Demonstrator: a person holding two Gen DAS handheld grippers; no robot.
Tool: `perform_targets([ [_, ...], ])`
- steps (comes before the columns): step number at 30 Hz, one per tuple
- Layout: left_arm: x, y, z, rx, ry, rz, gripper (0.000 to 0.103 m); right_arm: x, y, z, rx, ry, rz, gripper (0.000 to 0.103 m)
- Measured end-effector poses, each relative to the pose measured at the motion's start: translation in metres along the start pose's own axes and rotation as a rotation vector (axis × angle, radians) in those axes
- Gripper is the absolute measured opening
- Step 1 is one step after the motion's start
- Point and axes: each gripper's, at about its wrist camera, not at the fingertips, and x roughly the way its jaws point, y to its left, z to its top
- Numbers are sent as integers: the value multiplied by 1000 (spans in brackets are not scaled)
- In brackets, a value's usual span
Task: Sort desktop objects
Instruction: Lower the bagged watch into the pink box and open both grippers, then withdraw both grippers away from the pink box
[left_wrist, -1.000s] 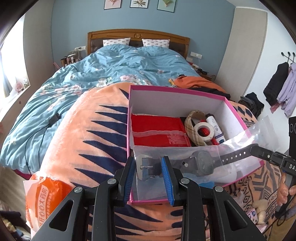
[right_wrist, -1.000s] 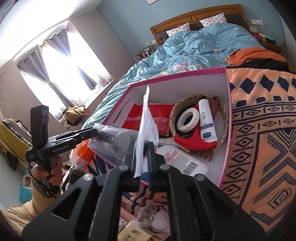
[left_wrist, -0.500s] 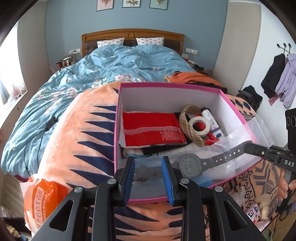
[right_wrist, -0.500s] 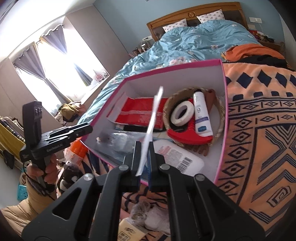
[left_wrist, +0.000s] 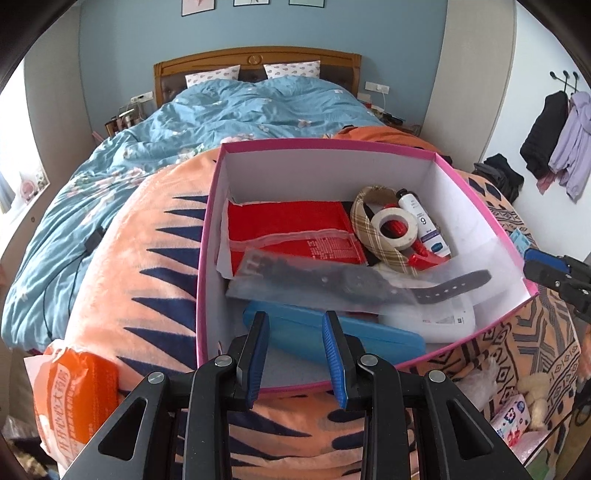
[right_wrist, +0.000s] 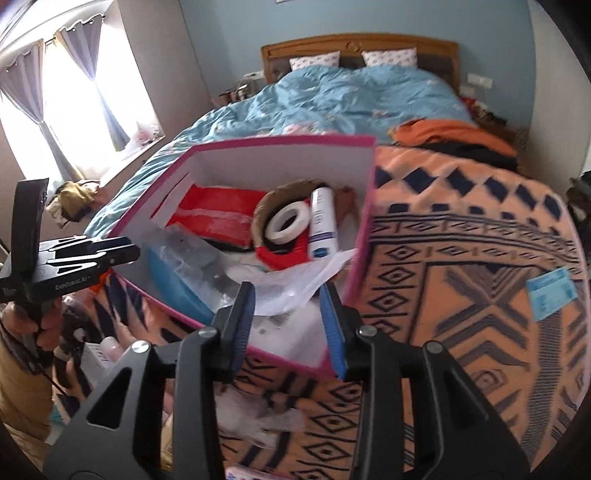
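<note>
A black watch in a clear plastic bag (left_wrist: 354, 282) lies loose inside the pink-rimmed white box (left_wrist: 325, 144), across a red packet (left_wrist: 291, 229) and a blue case (left_wrist: 332, 332). My left gripper (left_wrist: 295, 325) hovers over the box's near wall, its jaws apart and nothing between them. In the right wrist view the bag (right_wrist: 199, 258) is blurred, with its clear corner lying just beyond my right gripper (right_wrist: 288, 295). That gripper's jaws are opening and the pads touch nothing. A tape roll (left_wrist: 393, 225), a plaid headband (left_wrist: 369, 225) and a white tube (left_wrist: 421, 221) fill the box's far right corner.
The box sits on an orange patterned blanket (right_wrist: 461, 258) at the foot of a bed with a blue quilt (left_wrist: 258, 110). An orange plastic bag (left_wrist: 74, 391) lies to the left. A blue card (right_wrist: 550, 291) rests on the blanket. Small packets clutter the floor.
The bagged watch left both grippers and dropped into the box. My right gripper's jaws, earlier shut on the bag's edge, have parted. The left gripper sank slightly toward the box.
</note>
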Motion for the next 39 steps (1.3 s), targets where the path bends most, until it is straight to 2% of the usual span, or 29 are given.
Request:
perform_targets([
  [3,-4,-2,-2,-3,-9,-13,29,-9,2,-1,-15,-32,-32,39],
  [9,-20,-8,-10,-2,-40,-49,33,-15,11,-6,-25,-57,11,39],
  [13,-34,-12,-17,-2,-66,-83,47,-18,23,-15,-41,-71,48,41],
  [15,-41,-15,-22,-3,-77,-102,52,-20,28,-20,-49,-74,68,47],
  [17,-46,-19,-29,-6,-81,-119,57,-23,36,-26,-60,-82,86,50],
  [21,-57,-28,-47,-20,-94,-126,74,-27,53,-41,-87,-86,119,51],
  [22,-59,-29,-51,-24,-98,-122,78,-28,59,-46,-97,-85,128,53],
  [27,-65,-36,-71,-40,-102,-105,86,-31,72,-68,-108,-84,131,59],
  [30,-66,-41,-81,-46,-92,-76,88,-34,75,-79,-91,-90,126,71],
  [32,-67,-41,-87,-62,-87,-73,92,-35,78,-84,-92,-89,116,73],
  [34,-67,-44,-92,-69,-88,-59,102,-36,81,-89,-103,-89,99,76],
  [36,-68,-47,-96,-66,-98,-27,102,-38,83,-93,-111,-98,84,84],
  [39,-71,-50,-101,-69,-107,7,102,-42,86,-97,-123,-113,65,85],
])
